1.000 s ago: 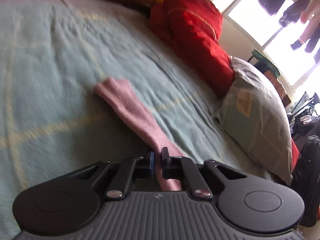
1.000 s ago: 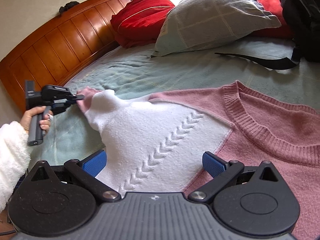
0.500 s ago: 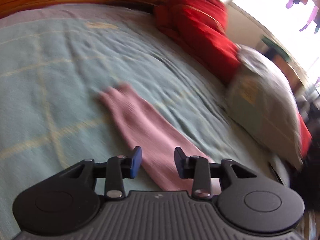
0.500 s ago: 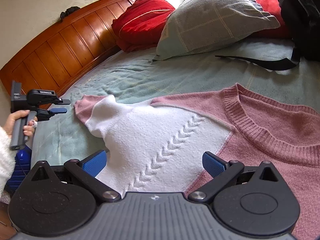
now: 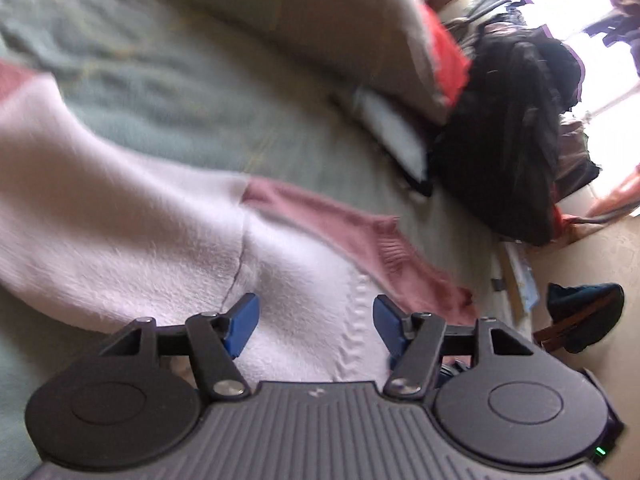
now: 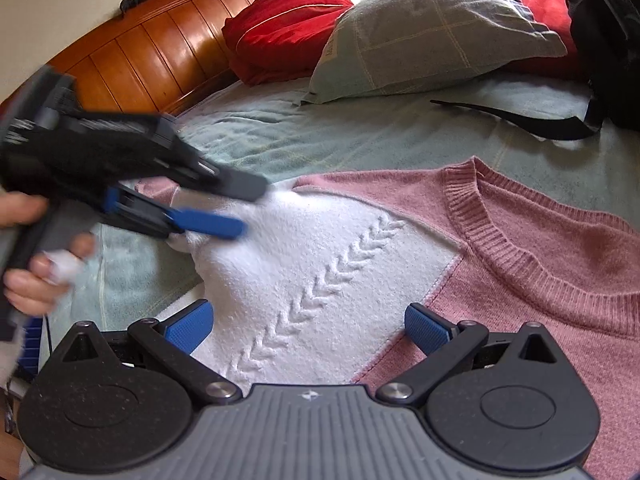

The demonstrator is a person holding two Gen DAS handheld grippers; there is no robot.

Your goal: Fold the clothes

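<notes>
2 grippers point(image 6: 308, 322) gape over pink-and-white sweater point(image 6: 320, 264)

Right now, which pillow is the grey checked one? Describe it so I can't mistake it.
Start at the wooden headboard and follow it right past the red pillow. The grey-green pillow leans next to it above the sweater, the only one crossed by thin pale check lines.
</notes>
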